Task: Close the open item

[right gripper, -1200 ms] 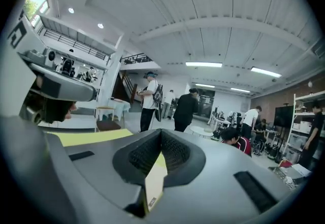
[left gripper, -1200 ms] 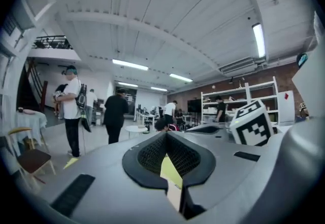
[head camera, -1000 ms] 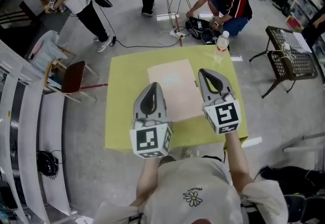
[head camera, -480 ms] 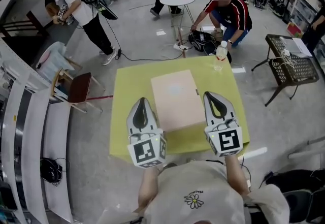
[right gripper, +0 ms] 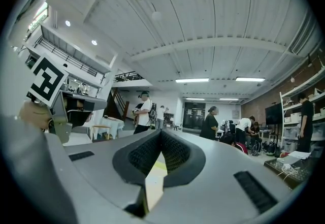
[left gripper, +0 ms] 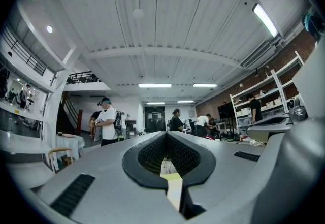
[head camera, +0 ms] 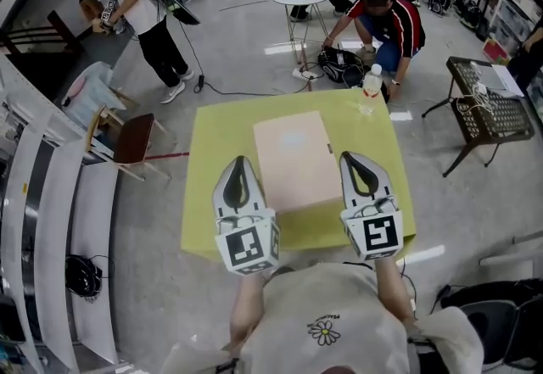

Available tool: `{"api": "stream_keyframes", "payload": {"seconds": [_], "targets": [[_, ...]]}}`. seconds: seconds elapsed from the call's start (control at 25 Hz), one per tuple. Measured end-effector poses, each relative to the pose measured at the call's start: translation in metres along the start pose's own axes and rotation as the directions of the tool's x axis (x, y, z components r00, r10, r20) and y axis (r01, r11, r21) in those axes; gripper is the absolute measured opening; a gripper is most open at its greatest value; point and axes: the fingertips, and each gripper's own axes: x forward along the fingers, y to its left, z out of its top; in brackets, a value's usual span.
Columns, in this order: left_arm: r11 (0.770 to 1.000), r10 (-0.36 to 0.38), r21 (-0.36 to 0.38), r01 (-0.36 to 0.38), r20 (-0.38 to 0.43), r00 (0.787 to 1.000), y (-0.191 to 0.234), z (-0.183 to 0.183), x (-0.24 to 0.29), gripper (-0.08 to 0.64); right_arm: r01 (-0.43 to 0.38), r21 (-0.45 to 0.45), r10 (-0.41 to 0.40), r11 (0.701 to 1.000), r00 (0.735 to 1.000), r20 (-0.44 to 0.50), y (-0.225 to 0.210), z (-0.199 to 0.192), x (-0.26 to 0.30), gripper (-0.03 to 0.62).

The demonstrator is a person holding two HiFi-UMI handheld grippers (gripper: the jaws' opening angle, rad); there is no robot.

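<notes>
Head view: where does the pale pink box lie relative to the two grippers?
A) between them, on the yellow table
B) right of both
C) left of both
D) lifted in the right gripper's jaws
A: the pink box lies flat on the yellow table, with the left gripper beside its left side and the right gripper beside its right.

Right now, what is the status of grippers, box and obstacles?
Left gripper and right gripper: jaws shut, empty. Pink box lies flat between them. Bottle at far edge, apart.

Head view steeply down over table; gripper views near-level.
</notes>
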Motion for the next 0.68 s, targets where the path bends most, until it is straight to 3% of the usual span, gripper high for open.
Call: {"api": "stream_keyframes", "payload": {"seconds": [0.52, 0.68], "targets": [[0.999, -0.015, 0.028, 0.015, -0.002, 1.0, -0.0082, -0.0018, -0.0005, 0.014, 0.011, 0.019, -0.011, 1.0, 1.0, -0.014, -0.0025, -0.0013, -0.0015, 0.009], [0.999, -0.019, 0.028, 0.019, 0.007, 1.0, -0.0106, -0.0006, 0.0045, 0.014, -0.01, -0.003, 0.01, 1.0, 0.999, 0.032, -0.0024, 0.0017, 0.0022, 0.009]]}}
